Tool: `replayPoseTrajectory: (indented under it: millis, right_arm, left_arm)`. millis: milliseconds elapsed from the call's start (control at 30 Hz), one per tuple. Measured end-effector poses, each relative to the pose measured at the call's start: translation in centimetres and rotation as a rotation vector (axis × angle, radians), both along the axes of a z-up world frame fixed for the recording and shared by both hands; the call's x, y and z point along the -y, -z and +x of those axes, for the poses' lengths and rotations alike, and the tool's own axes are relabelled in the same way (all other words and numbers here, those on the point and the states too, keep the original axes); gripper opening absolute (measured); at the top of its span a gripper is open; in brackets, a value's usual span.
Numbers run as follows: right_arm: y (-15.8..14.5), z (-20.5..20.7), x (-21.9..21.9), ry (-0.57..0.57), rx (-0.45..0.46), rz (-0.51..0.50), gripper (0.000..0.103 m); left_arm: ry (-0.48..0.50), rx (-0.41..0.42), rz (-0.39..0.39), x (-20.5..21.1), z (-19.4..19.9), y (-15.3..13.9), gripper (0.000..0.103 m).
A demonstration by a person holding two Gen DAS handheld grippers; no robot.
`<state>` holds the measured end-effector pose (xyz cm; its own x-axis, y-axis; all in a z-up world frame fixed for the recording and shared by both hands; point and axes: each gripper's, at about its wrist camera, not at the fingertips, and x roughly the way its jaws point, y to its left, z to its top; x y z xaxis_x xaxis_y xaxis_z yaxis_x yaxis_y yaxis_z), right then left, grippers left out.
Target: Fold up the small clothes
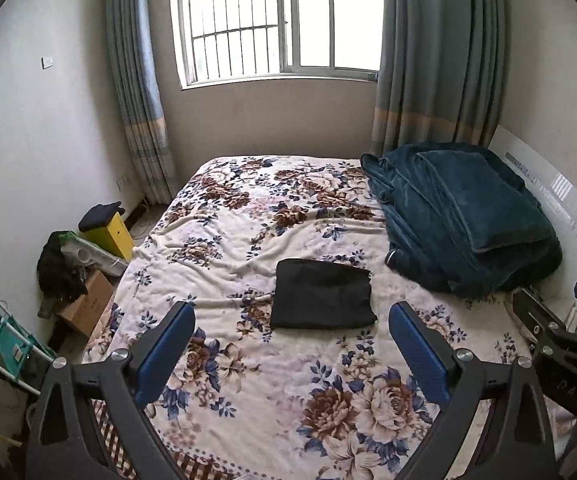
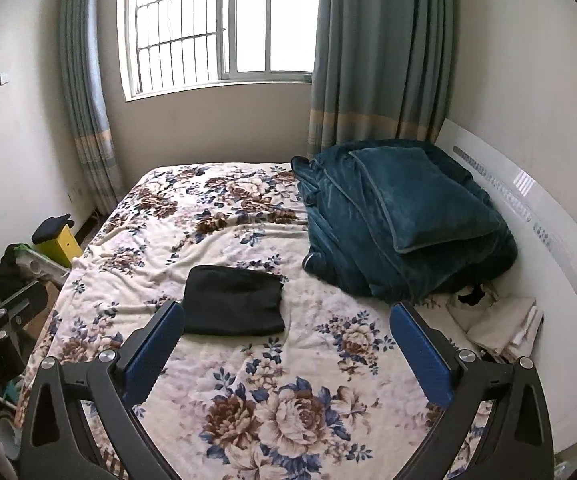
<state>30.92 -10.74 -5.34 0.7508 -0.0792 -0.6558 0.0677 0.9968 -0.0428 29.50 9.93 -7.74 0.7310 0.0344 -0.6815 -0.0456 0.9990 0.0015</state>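
The black garment [image 1: 322,295] is seen already folded into a flat rectangle at mid-bed [image 1: 248,380], at 12 o'clock from both tools. The left tool [image 1: 290,350] and right tool [image 2: 286,350] are held wide open, empty. Little folding appears left.

Left hand-held gripper [image 1: 291,344]: two matte black plastic arms that curve outward like a wishbone, each with a triangular cut-out near its base. Each arm ends in a flat finger faced with a ribbed blue pad [image 1: 166,354]. Round silver screws [image 1: 117,355] sit at the arm joints. The right hand-held gripper [image 2: 288,346] has the same build, with blue pads [image 2: 422,354] and silver screws [image 2: 466,356]; its black body carries pale lettering too small to read.
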Motion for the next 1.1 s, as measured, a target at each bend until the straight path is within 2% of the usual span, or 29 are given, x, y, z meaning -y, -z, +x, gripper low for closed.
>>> replayPoseTrajectory:
  millis: [100, 300, 1100]
  right_arm:
    - [-0.7, -1.2, -0.4, -0.005, 0.008, -0.005, 0.103]
    - [-1.3, -2.2, -0.3, -0.001, 0.005, -0.001, 0.103]
    - [-2.9, -2.4, 0.4, -0.019, 0.009, -0.003, 0.103]
  left_arm:
    - [-0.001, -0.002, -0.015, -0.1, -0.7, 0.0, 0.103]
    - [-0.009, -0.002, -0.008, -0.1, -1.6, -0.2, 0.103]
    - [-0.016, 0.008, 0.01, -0.3, -2.2, -0.9, 0.103]
